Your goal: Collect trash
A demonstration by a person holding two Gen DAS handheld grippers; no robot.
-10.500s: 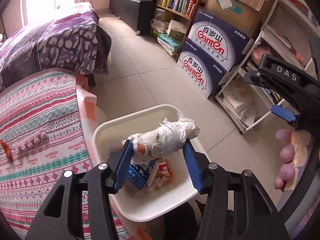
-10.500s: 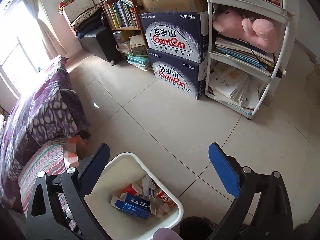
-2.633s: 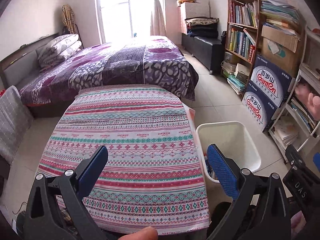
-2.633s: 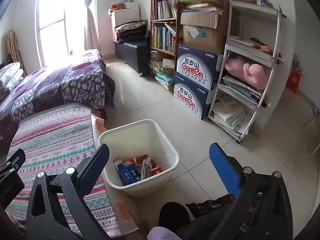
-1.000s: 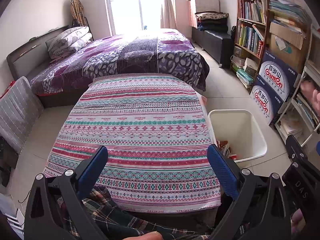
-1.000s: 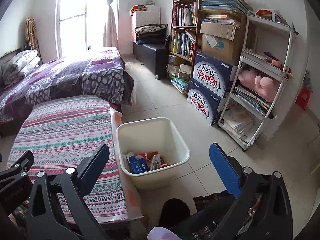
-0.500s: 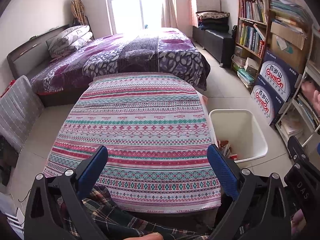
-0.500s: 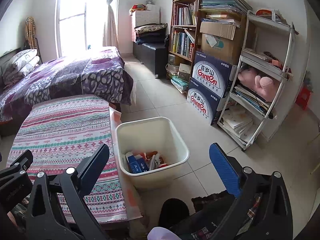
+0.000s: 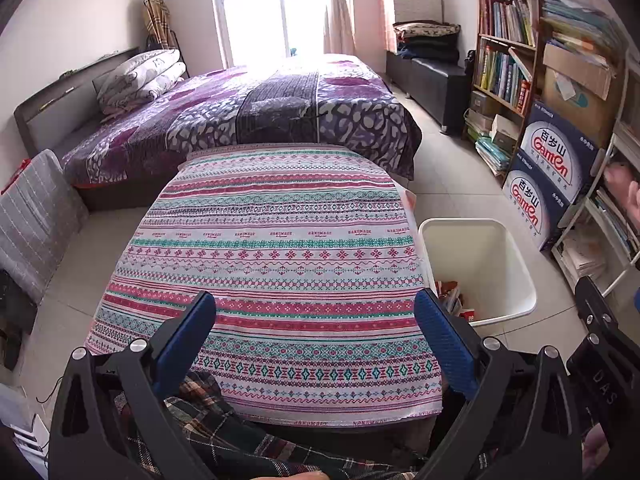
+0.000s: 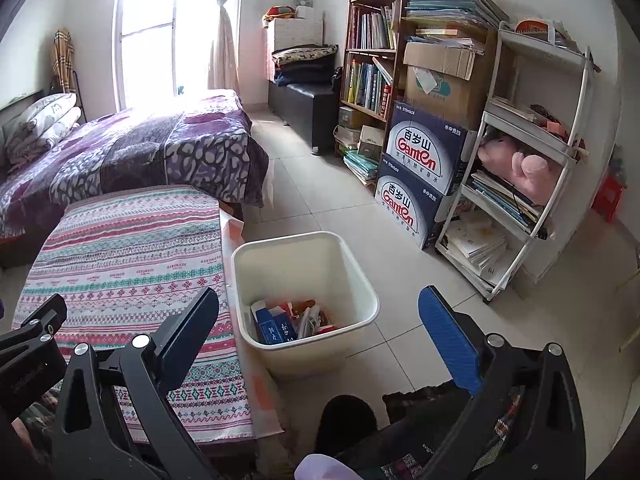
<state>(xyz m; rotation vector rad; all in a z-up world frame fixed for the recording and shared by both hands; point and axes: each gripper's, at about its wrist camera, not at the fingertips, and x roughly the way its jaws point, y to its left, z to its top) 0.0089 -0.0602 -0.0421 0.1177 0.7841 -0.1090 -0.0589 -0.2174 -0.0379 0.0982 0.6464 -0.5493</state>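
Bin point(image 9: 516, 268) wall hides most trash point(image 9: 452, 298) in left view

One white bin point(image 10: 362, 280) stands on the floor right of the one table under a striped cloth point(image 9: 276, 248), and the packets inside it overlap too much to count. Two blue Ganten boxes point(image 10: 424, 176) are stacked at the right, one on the other. Far behind lies one bed point(image 9: 248, 108) with two pillows point(image 9: 140, 76), and one pink plush toy point(image 10: 516, 164) sits on the white rack.

Two stacked blue cartons point(image 10: 424, 168), right of frame: "Ganten". Striped cloth point(image 9: 276, 264): repeated "HANDMADE". Other gripper's body point(image 9: 604, 372), lower right: "DAS", probably.
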